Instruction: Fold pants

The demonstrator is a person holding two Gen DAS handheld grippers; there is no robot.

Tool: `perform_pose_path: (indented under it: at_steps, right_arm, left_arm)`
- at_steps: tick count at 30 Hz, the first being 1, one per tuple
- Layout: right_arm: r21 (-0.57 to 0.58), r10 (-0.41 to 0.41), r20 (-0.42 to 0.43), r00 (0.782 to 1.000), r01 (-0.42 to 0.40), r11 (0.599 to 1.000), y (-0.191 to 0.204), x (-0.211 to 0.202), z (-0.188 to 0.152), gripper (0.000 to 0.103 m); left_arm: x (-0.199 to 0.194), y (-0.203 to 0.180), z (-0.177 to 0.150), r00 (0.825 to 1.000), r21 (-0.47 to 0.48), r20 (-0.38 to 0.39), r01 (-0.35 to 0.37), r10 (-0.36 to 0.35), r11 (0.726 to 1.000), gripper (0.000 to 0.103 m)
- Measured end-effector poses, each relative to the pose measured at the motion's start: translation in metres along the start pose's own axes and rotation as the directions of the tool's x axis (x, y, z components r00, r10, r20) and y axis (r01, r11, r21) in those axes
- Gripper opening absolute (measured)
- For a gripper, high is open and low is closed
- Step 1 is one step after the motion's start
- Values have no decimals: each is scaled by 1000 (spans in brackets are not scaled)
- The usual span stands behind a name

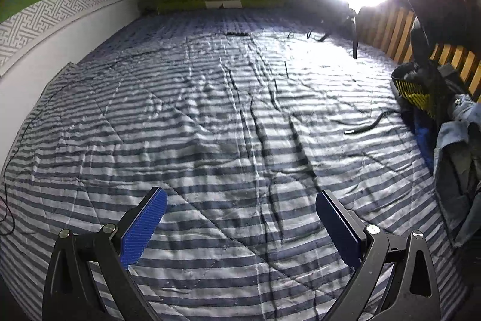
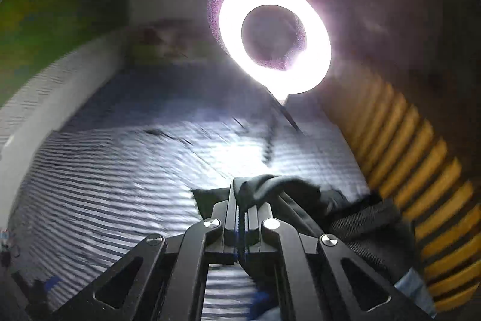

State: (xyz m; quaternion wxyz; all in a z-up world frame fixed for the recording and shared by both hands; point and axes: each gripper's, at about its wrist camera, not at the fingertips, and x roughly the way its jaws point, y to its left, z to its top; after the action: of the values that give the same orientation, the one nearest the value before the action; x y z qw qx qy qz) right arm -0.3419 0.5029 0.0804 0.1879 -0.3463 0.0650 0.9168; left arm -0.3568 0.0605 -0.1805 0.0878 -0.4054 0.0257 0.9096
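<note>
2 grippers work the striped bed [image 1: 210, 116]: the right gripper [image 2: 245, 211], jaws clamped on dark pants [image 2: 288, 191] from the right-edge pile, seems to be fetching them, while the left gripper [image 1: 240, 221] gapes empty, so spreading flat likely comes next.

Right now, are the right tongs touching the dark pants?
Touching. In the right wrist view, the right tongs are shut, and a fold of the dark pants is pinched between them, bunching out above the tips.
</note>
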Motion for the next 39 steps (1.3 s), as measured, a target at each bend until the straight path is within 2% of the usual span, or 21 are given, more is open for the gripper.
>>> perform_pose_path:
  at_steps: [4,7,10,17,20,22,23,25,28,29,31,33,34,36,37,39]
  right_arm:
    - [-67,92,42,995,-89,994,65,-38,19,2]
    - [-114,145,37,989,-140,984,106,-53,16,2]
    - [-95,206,29,978,-203,975,137,-58,13,2]
    - [-185,242,52,969,-229,956,192,-93,17,2]
    - [-196,284,-28,958,-284,938,209,-85,9,2]
    - [-227,282,-87,955,-295,928,218,-68,-11,2]
    - [-238,280,-132,951,-304,922,221,-56,-23,8]
    - [-216,295,-269,917,-356,909,219,-27,-47,9]
    - [-189,244,-355,903,-324,927,201,0,-71,13]
    - [-171,240,-363,900,-317,933,191,6,-74,20]
    - [-127,218,-355,909,-278,952,163,17,-70,31]
    - [-89,178,-319,931,-216,972,127,27,-60,40]
    - [-48,193,-326,925,-220,974,111,33,-56,40]
    - [-3,275,-384,881,-299,954,97,42,-55,40]
    - [-56,247,-370,896,-286,956,97,39,-57,41]
    - [-169,132,-320,938,-194,966,95,40,-60,53]
  left_arm:
    - [-14,4,1,999,10,32,-16,15,1000,101]
    - [-24,17,1,999,-18,44,-20,21,1000,101]
    - [-30,31,2,998,-45,55,-32,34,998,101]
    - [-48,66,2,994,-113,87,-58,68,992,101]
    - [-50,75,0,993,-120,87,-74,85,990,101]
    - [-50,79,-2,992,-124,83,-88,98,988,101]
    - [-50,82,-4,992,-128,78,-89,100,988,101]
    - [-50,86,-7,992,-135,73,-95,106,986,101]
    - [-49,88,-9,991,-137,69,-106,116,985,101]
    - [-49,89,-9,991,-140,67,-106,116,985,101]
    - [-46,87,-8,991,-142,65,-104,115,984,101]
    - [-43,83,-8,991,-134,63,-105,114,985,101]
    - [-40,79,-7,991,-127,62,-107,115,986,101]
    - [-33,72,-6,992,-108,54,-107,114,988,101]
    - [-30,69,-6,993,-103,49,-105,111,989,101]
    - [-21,63,-5,994,-99,36,-98,102,990,101]
